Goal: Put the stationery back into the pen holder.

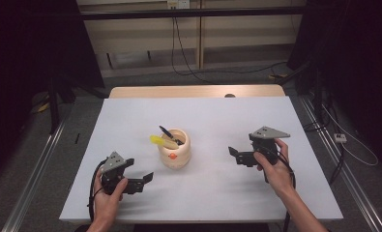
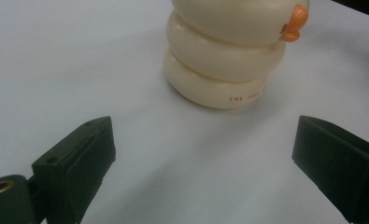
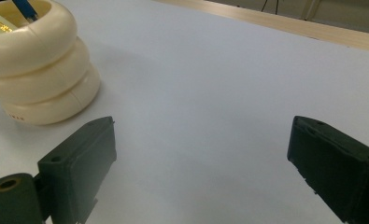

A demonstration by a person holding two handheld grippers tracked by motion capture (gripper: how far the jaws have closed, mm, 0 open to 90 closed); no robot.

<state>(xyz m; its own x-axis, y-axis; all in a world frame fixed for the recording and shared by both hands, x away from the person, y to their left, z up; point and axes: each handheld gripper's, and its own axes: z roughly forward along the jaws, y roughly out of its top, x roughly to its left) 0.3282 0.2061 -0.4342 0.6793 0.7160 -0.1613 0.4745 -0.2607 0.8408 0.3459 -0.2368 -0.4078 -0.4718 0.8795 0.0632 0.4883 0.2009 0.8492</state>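
Note:
A cream ringed pen holder (image 1: 174, 149) with an orange beak stands mid-table, holding a yellow marker (image 1: 159, 141) and a black pen (image 1: 169, 134). My left gripper (image 1: 146, 179) rests at the front left, jaws wide apart and empty, pointing toward the holder (image 2: 226, 51) from a short way off. My right gripper (image 1: 233, 154) sits to the right of the holder (image 3: 35, 63), open, with nothing between its jaws. A blue pen tip (image 3: 24, 10) shows inside the holder's mouth in the right gripper view.
A white sheet (image 1: 208, 116) covers the table; a strip of bare wood (image 1: 198, 91) runs along the far edge. Cables (image 1: 183, 53) lie on the floor beyond, with dark frames at both sides.

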